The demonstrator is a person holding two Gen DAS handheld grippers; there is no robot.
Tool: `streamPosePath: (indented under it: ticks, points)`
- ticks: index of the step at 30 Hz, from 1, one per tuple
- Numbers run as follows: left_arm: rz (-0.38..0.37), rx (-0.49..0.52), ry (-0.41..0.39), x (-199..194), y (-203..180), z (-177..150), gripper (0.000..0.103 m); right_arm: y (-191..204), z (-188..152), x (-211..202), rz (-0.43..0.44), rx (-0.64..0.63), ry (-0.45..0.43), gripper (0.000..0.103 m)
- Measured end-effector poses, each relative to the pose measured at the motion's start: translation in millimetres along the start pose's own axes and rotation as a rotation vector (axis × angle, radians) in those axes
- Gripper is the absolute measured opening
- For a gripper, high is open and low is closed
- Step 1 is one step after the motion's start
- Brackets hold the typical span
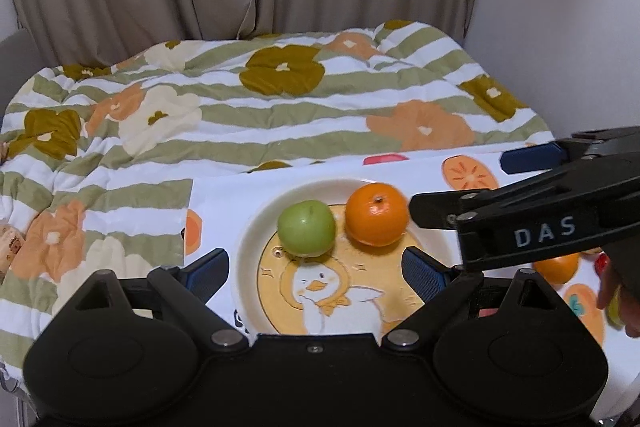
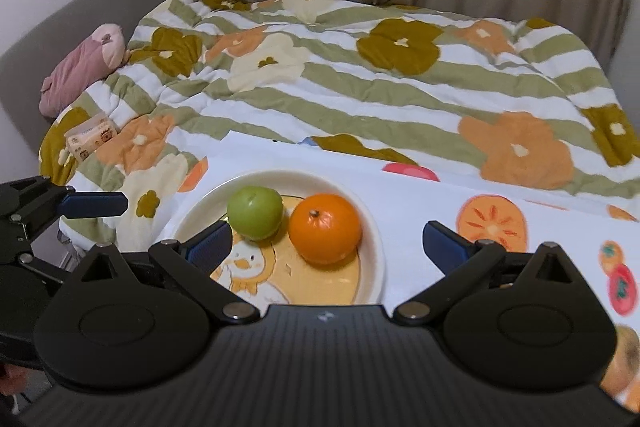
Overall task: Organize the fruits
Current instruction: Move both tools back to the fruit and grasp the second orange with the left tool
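Left gripper nearest, jaws spread wide, holding nothing, hovering over near side of plate. Right gripper likewise wide open and empty, close over plate. Green apple and orange sitting side by side on plate, touching or nearly so. Risk: both round, likely to roll off shallow rim if nudged by a finger; grippers close together, could collide. Both near-spherical, no real long axis; orange stem end up, tilted toward camera.
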State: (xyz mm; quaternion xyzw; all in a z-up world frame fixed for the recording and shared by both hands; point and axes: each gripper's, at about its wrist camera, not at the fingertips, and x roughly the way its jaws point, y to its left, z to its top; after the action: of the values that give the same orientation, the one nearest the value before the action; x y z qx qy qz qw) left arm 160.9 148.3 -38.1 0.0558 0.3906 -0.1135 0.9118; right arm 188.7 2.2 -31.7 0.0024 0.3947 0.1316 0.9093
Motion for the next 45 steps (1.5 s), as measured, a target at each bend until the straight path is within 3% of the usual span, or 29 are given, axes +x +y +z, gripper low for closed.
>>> streamPosePath:
  ticks: [11, 23, 35, 45]
  points:
    - [-0.034, 0.018, -0.041, -44, -52, 0, 0.096, -49, -29, -85, -0.098, 0.133, -0.066, 0.103]
    - [-0.018, -0.004, -0.051, -51, -151, -6, 0.096, -139, -76, -137, -0.142, 0.131, -0.070, 0.103]
    - [-0.001, -0.036, -0.020, -5, -231, -15, 0.095, -238, -106, -127, -0.133, 0.142, -0.037, 0.103]
    - [0.058, -0.056, 0.014, 52, -265, -23, 0.094, -276, -121, -76, -0.049, 0.123, 0.013, 0.103]
